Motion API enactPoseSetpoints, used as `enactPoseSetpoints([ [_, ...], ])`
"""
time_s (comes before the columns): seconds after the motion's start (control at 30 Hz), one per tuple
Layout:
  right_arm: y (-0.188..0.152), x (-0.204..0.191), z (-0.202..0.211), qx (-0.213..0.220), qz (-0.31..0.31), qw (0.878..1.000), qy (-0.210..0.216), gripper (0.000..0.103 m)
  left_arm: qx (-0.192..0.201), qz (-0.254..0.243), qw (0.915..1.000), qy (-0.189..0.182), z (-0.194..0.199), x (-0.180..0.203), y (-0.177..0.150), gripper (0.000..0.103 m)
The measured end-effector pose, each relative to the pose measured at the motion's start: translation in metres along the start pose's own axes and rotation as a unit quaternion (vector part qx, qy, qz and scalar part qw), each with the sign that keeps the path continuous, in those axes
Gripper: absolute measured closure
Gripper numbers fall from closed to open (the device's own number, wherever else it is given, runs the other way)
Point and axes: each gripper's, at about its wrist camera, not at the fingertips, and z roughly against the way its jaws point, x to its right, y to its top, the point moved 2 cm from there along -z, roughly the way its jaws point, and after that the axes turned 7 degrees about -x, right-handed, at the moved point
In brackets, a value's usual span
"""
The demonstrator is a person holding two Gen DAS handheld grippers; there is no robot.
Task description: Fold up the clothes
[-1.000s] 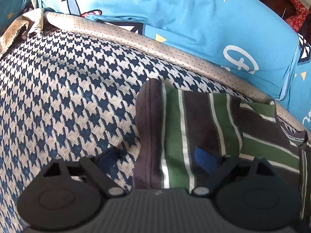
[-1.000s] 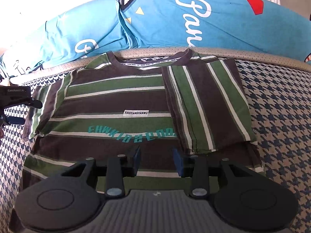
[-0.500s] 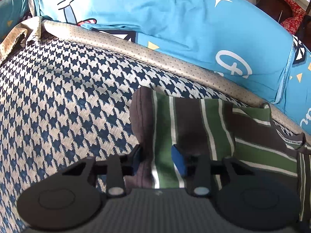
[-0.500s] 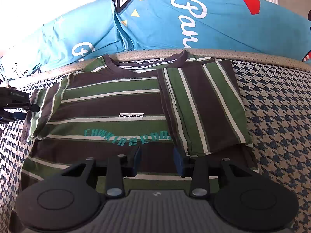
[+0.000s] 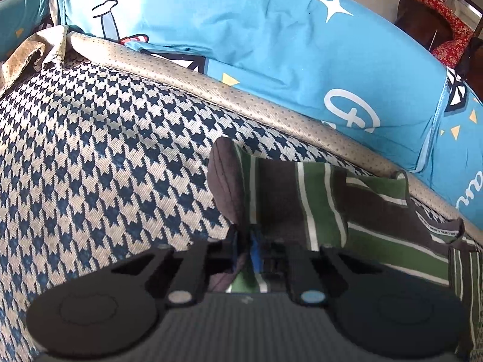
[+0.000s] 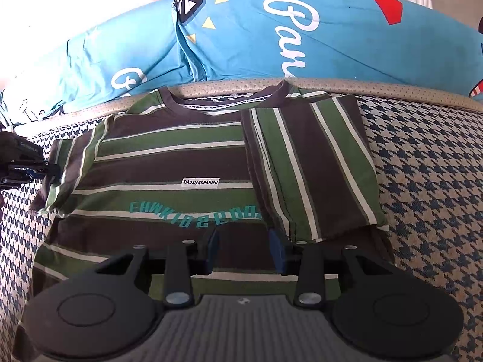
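Note:
A brown, green and white striped T-shirt [image 6: 169,166] lies face up on the houndstooth cover, collar towards the blue bedding. Its right side [image 6: 311,166] is folded over onto the chest. The left sleeve [image 5: 271,193] sticks out sideways, and my left gripper [image 5: 246,250] is shut on its cuff edge, with the fabric bunched between the blue pads. In the right wrist view that left gripper [image 6: 27,170] shows at the far left by the sleeve [image 6: 66,169]. My right gripper [image 6: 244,247] hovers over the shirt's lower front, its jaws apart with nothing between them.
Blue printed bedding [image 6: 241,36] is piled along the far side, behind a beige dotted band [image 5: 211,87]. The navy and beige houndstooth cover [image 5: 105,166] spreads to the left of the sleeve and to the right of the shirt. Red cloth on dark furniture [image 5: 437,15] stands far back.
The left gripper's jaws went from wide apart around the sleeve's cuff to shut on it, pinching the fabric. The right gripper stayed where it was.

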Motion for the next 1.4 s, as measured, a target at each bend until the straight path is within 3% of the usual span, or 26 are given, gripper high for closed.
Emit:
enactPoseSetpoints([
  [0.17, 0.000, 0.002, 0.001, 0.002, -0.001, 1.000, 0.001, 0.066, 0.017, -0.018, 0.9992, -0.032, 0.018, 0.026, -0.001, 0.093],
  [0.43, 0.000, 0.007, 0.005, 0.006, -0.005, 1.000, 0.000, 0.066, 0.017, -0.089, 0.9923, -0.085, 0.034, 0.098, -0.018, 0.093],
  [0.63, -0.001, 0.008, 0.004, 0.005, -0.007, 1.000, -0.004, 0.066, -0.055, -0.153, 0.9801, -0.114, 0.011, 0.136, -0.049, 0.089],
  [0.8, 0.001, 0.014, 0.004, 0.004, -0.018, 1.000, -0.013, 0.066, -0.040, -0.159, 0.9805, -0.108, 0.019, 0.135, -0.053, 0.058],
  [0.93, 0.002, 0.016, 0.005, 0.008, -0.028, 1.000, -0.010, 0.066, -0.020, -0.143, 0.9840, -0.104, 0.028, 0.125, -0.043, 0.055],
  [1.13, 0.004, 0.013, 0.004, 0.008, -0.029, 1.000, -0.008, 0.066, -0.014, -0.122, 0.9901, -0.067, 0.016, 0.108, -0.031, 0.052],
  [1.33, 0.003, 0.010, 0.003, 0.005, -0.023, 1.000, -0.008, 0.066, -0.008, -0.111, 0.9916, -0.066, 0.009, 0.101, -0.024, 0.052],
  [1.4, 0.003, 0.010, 0.003, 0.003, -0.023, 1.000, -0.009, 0.066, -0.006, -0.116, 0.9913, -0.062, 0.006, 0.101, -0.025, 0.046],
])
